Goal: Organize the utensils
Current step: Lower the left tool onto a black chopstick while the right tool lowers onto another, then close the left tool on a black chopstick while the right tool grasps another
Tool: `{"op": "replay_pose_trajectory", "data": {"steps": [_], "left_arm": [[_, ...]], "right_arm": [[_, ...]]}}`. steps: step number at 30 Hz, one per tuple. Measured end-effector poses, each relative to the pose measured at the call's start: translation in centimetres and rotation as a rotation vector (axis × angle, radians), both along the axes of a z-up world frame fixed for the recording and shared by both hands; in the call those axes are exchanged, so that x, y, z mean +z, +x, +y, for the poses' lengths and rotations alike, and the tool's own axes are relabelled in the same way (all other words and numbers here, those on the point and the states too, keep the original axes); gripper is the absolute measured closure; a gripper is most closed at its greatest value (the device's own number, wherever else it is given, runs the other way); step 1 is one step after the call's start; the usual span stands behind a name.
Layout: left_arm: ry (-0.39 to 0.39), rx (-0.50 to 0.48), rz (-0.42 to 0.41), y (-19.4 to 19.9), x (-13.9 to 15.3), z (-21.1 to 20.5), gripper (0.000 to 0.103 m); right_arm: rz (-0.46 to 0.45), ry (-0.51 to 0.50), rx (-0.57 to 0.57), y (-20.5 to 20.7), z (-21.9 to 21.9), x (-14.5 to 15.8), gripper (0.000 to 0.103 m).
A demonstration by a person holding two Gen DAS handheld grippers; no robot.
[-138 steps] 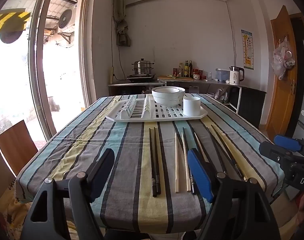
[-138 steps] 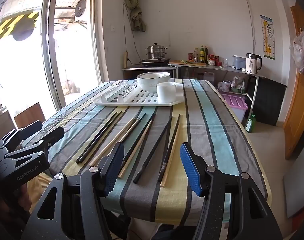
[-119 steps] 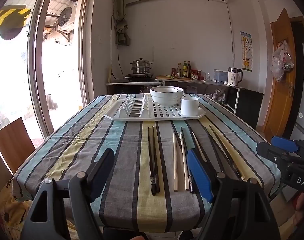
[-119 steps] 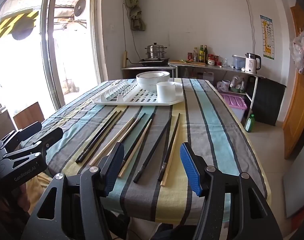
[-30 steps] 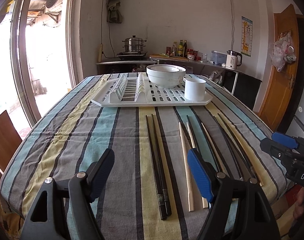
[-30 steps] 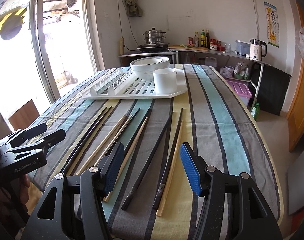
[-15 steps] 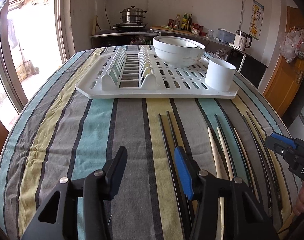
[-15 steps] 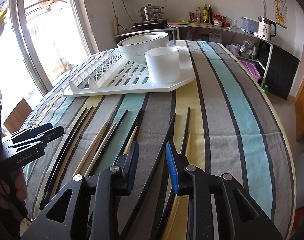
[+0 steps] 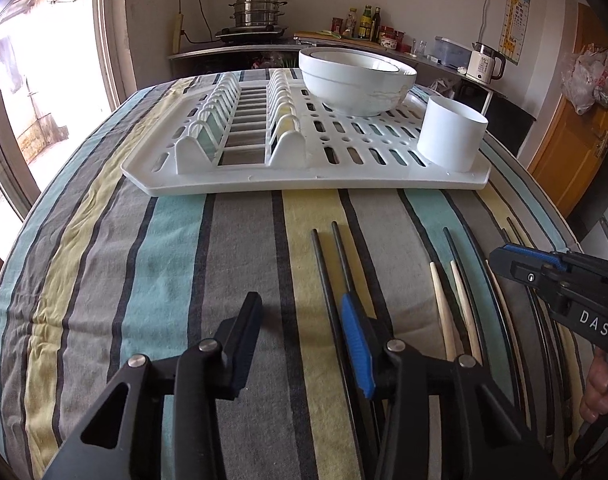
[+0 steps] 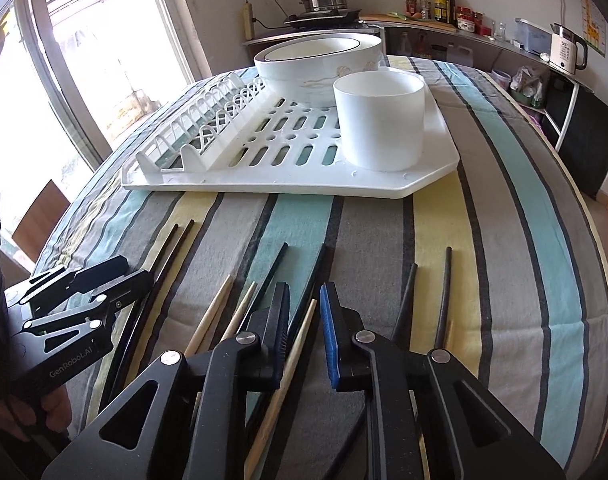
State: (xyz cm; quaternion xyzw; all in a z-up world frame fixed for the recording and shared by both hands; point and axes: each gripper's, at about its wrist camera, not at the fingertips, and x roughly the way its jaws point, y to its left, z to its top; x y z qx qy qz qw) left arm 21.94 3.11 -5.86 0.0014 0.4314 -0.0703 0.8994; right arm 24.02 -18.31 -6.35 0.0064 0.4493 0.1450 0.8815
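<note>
Several black and pale wooden chopsticks lie in a row on the striped tablecloth. A black pair lies just right of my left gripper, which is open and low over the cloth. A wooden pair lies further right. My right gripper is open with a narrow gap, low over a wooden chopstick and black ones. A white cup stands on the white drying rack behind the chopsticks. Each gripper shows in the other's view: the left, the right.
A white bowl sits on the rack behind the cup. The table's right edge drops off near a black cabinet. A glass door is at the left, a kitchen counter with a steamer pot behind.
Both grippers have moved forward and down towards the chopsticks. Their jaws have narrowed from wide open, the right more than the left.
</note>
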Motion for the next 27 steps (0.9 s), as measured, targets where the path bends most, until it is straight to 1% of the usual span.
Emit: {"op": "replay_pose_trajectory", "data": {"steps": [2, 5, 7, 10, 12, 13, 16, 21, 25, 27], "left_arm": [[0.010, -0.004, 0.000, 0.2, 0.0, -0.1, 0.063], [0.032, -0.012, 0.000, 0.5, 0.0, -0.4, 0.068], [0.041, -0.016, 0.002, 0.7, 0.0, -0.5, 0.077], [0.054, -0.028, 0.007, 1.2, 0.1, -0.7, 0.087], [0.060, -0.038, 0.008, 1.4, 0.1, -0.9, 0.091], [0.061, -0.041, 0.009, 1.4, 0.1, -0.8, 0.094], [0.053, -0.050, 0.012, 1.5, 0.2, -0.8, 0.096], [0.021, -0.056, 0.005, 1.3, 0.7, -0.4, 0.097], [-0.024, -0.067, -0.033, 0.5, 2.4, 0.2, 0.097], [-0.035, -0.071, -0.057, 0.0, 3.4, 0.4, 0.097]], "right_arm": [[0.015, -0.019, 0.005, 0.6, 0.5, -0.2, 0.089], [0.038, -0.048, 0.006, 1.5, 1.1, -0.4, 0.091], [0.038, -0.076, 0.008, 1.7, 1.4, -0.4, 0.096], [0.038, -0.095, 0.013, 2.0, 1.8, -0.4, 0.096], [0.039, -0.088, 0.022, 2.0, 1.9, -0.4, 0.097], [0.039, -0.080, 0.024, 2.0, 2.0, -0.3, 0.097], [0.024, -0.061, 0.027, 1.8, 1.9, 0.4, 0.097], [-0.015, -0.023, 0.030, 1.2, 1.3, 2.4, 0.097], [-0.058, 0.011, 0.034, 0.4, 0.9, 4.2, 0.097], [-0.081, 0.032, 0.037, 0.0, 0.6, 5.2, 0.097]]}}
